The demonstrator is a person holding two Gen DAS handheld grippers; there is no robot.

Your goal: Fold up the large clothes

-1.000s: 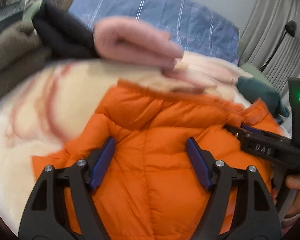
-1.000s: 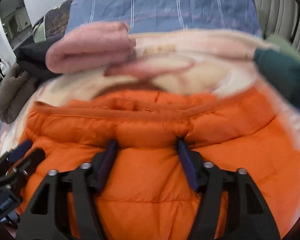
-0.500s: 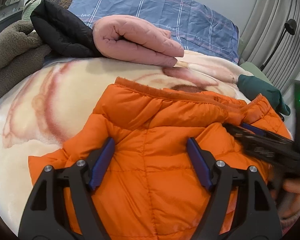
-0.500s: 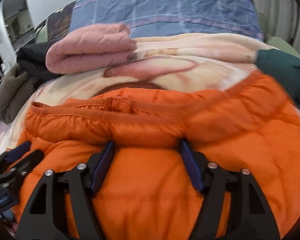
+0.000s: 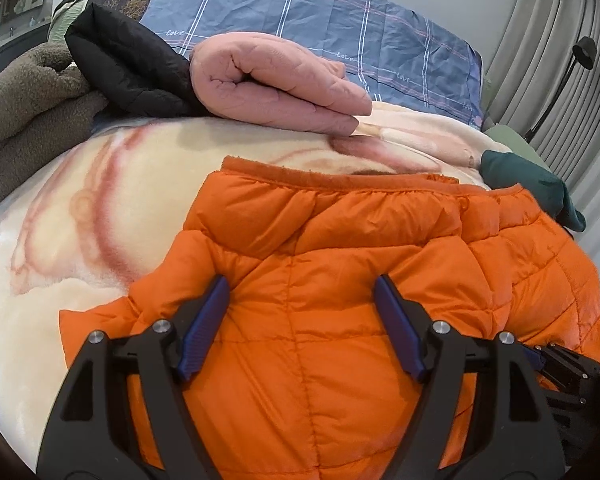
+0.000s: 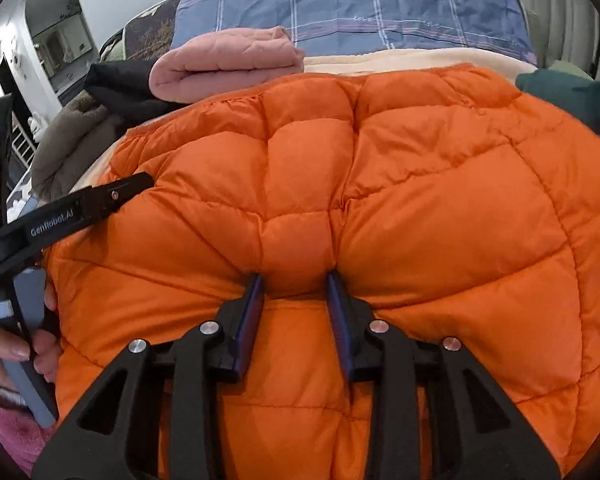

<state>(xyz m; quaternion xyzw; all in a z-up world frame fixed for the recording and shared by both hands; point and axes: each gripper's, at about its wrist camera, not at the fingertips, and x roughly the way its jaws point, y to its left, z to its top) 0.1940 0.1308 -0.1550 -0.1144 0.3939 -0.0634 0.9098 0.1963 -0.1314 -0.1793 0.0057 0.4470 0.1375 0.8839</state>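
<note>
Orange puffer jacket (image 5: 340, 280) spread on the bed, over a cream blanket (image 5: 100, 216), collar edge toward the pillows. Right gripper (image 6: 296, 284) closing on a puffed ridge of the jacket's quilting, fabric bunched between the blue pads (image 6: 252, 308) and pinched in from both sides. Left gripper (image 5: 300, 300) spread wide over the jacket near its left shoulder, pads (image 5: 204, 324) apart from each other with only flat quilting between, gripping nothing.

To do this step well, by judgement:
- Bite deep enough to catch both shell and filling; slick nylon over down likely slips out of a shallow pinch.
- Finish the squeeze before any pull, so the ridge does not pop free.
- Bring the left gripper onto a matching fold on its own side, so both ends lift level and the fold line runs straight.
- Lift low and lay over slowly; trapped air makes a puffer spring back, so pressing flat after the fold probably helps.
- Keep clear of the rolled pink quilt (image 5: 276, 84) and the dark green garment (image 5: 536, 188) lying nearby on the bed.
</note>
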